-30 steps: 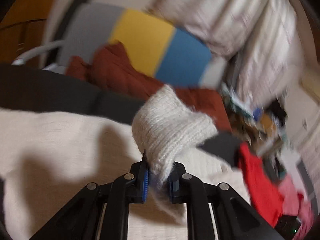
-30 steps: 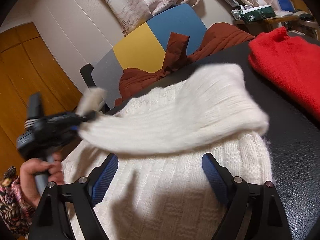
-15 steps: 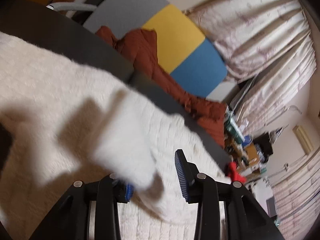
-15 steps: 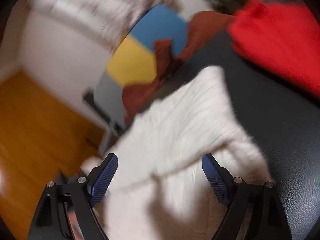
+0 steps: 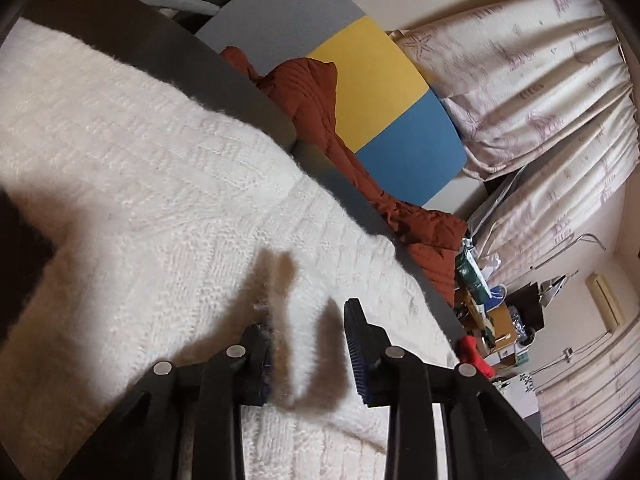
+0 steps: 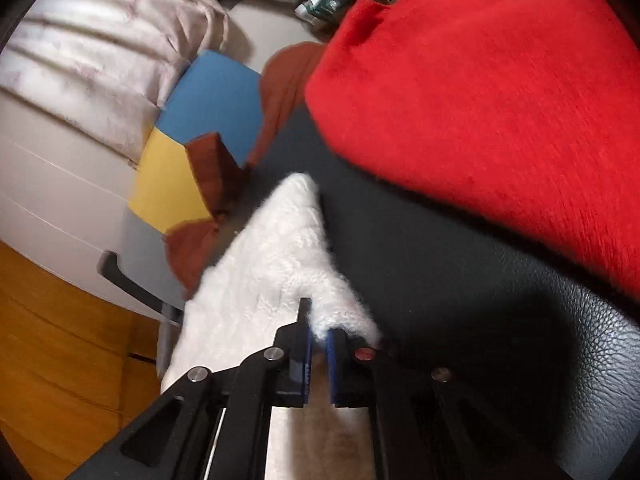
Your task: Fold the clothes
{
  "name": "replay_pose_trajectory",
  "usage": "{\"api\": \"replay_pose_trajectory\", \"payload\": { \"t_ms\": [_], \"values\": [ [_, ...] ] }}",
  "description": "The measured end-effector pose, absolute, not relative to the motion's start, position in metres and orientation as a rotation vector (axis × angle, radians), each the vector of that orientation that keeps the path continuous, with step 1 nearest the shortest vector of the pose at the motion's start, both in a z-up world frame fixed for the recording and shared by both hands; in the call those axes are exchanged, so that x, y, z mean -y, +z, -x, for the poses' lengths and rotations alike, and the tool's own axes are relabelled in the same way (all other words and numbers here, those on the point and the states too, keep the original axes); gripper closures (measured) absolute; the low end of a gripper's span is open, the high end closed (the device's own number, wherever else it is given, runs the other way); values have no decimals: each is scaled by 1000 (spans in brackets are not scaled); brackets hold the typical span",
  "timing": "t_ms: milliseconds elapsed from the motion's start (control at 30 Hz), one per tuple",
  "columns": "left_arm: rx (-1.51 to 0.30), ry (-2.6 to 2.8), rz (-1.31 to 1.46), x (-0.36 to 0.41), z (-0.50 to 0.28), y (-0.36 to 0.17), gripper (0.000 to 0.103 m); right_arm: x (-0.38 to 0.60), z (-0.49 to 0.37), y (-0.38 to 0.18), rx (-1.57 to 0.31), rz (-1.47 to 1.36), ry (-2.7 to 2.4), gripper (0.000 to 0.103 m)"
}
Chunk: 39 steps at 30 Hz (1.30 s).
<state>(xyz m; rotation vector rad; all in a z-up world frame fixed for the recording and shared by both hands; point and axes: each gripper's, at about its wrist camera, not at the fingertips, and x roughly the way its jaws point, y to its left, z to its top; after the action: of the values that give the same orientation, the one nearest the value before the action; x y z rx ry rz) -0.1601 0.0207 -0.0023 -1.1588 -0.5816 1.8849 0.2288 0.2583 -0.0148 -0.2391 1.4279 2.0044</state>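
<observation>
Black tabletop [image 6: 460, 280] — right gripper [image 6: 318, 350] pinches white sweater [image 6: 280, 256], left gripper [image 5: 308, 344] spread.

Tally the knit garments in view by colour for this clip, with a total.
White sweater: 1, laid out on the dark table, its edge pinched in the right tongs; the left tongs are open above it.
Red sweater: 1, on the table.
Rust-brown garment: 1, draped on the chair behind the table.
Total: 3
</observation>
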Motion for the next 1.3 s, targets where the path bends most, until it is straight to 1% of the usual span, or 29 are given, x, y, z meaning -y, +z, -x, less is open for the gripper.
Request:
{"api": "replay_pose_trajectory", "payload": {
  "t_ms": [67,100,133,167,233,267,300,367,400,467,567,633,667,700,733,767,867,967,1033,1067,1100,1133,1233,1300],
  "values": [
    [579,1886,1166,-20,161,-4,80,-255,-228,-9,-1402,305,2042,90],
    [580,1883,1170,-18,161,-6,84,-251,-230,-5,-1387,337,2045,84],
    [582,1878,1174,-15,162,-7,86,-246,-236,1,-1377,343,2043,80],
    [578,1880,1177,-14,162,-8,86,-240,-242,7,-1367,340,2040,75],
    [561,1897,1180,-15,161,-7,89,-223,-250,26,-1232,355,2025,74],
    [550,1906,1181,-17,160,-7,89,-218,-251,35,-1156,362,2019,71],
    [536,1916,1179,-18,159,-6,91,-215,-250,43,-1079,368,2011,72],
    [512,1932,1176,-20,158,-4,92,-211,-251,59,-952,362,2014,72],
    [506,1937,1176,-21,157,-4,93,-212,-247,66,-913,357,2041,72],
    [493,1947,1176,-22,157,-3,93,-228,-220,69,-872,436,2127,72],
    [468,1965,1174,-23,156,-2,94,-249,-186,57,-801,555,2169,72],
    [446,1982,1173,-25,155,-1,94,-261,-169,44,-801,614,2143,73],
    [431,1992,1171,-26,154,-1,94,-267,-167,32,-808,659,2096,80],
    [413,2004,1168,-27,153,0,94,-274,-169,23,-840,662,2053,92],
    [395,2016,1164,-28,152,1,94,-281,-172,16,-879,646,2016,94],
    [375,2028,1160,-30,150,2,93,-285,-174,13,-894,638,1991,103],
    [339,2047,1160,-33,149,4,93,-287,-176,12,-901,629,1970,103],
    [356,2019,1184,-29,152,5,92,-284,-171,19,-873,661,1954,103],
    [349,2020,1179,-18,156,12,88,-271,-165,33,-806,685,1940,93],
    [342,2024,1173,-11,159,16,87,-253,-159,43,-764,666,1988,72],
    [336,2029,1167,-4,161,19,87,-234,-153,52,-730,638,2053,45],
    [330,2034,1161,3,163,23,87,-215,-147,61,-694,609,2118,38],
    [311,2048,1142,24,169,34,87,-169,-117,73,-631,658,2289,38],
    [303,2099,1132,47,183,42,85,-163,-108,68,-611,697,2308,38]
  ]
}}
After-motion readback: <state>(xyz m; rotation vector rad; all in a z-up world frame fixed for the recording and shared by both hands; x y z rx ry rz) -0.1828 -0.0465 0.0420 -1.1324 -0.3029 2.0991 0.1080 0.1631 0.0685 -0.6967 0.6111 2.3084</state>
